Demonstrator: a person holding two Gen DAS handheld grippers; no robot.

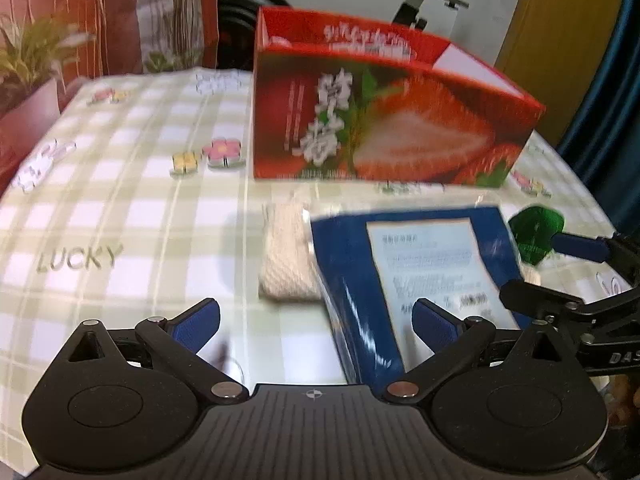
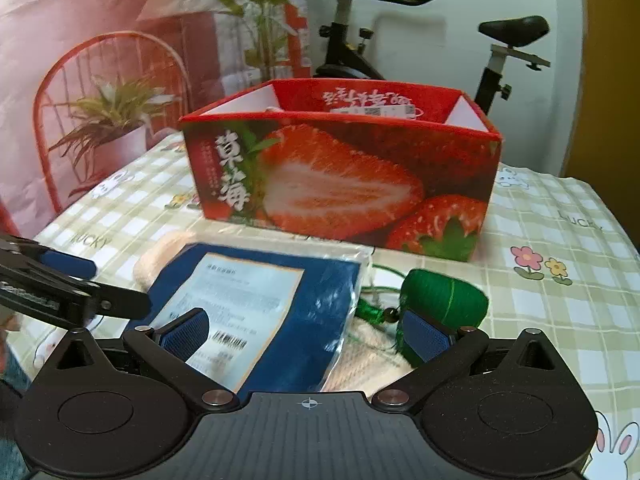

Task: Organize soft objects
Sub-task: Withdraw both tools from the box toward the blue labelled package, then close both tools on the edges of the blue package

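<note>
A blue plastic-wrapped packet with a white label (image 1: pixel 404 276) (image 2: pixel 260 308) lies on the checked tablecloth in front of an open red strawberry box (image 1: pixel 380 120) (image 2: pixel 344 176). A cream knitted piece (image 1: pixel 286 256) (image 2: pixel 368 356) lies partly under the packet. A green yarn ball (image 2: pixel 444 300) (image 1: pixel 536 232) sits to the packet's right. My left gripper (image 1: pixel 316 328) is open and empty, just short of the packet's near left corner. My right gripper (image 2: pixel 308 336) is open, its fingers either side of the packet's near end, the right pad (image 2: pixel 424 336) against the green yarn.
The table (image 1: pixel 120 208) carries a green-and-white checked cloth with flower prints. An exercise bike (image 2: pixel 400 40) stands behind the box. A printed backdrop with a red chair and plants (image 2: pixel 100 100) is at the left. A yellow door (image 1: pixel 560 32) is at the right.
</note>
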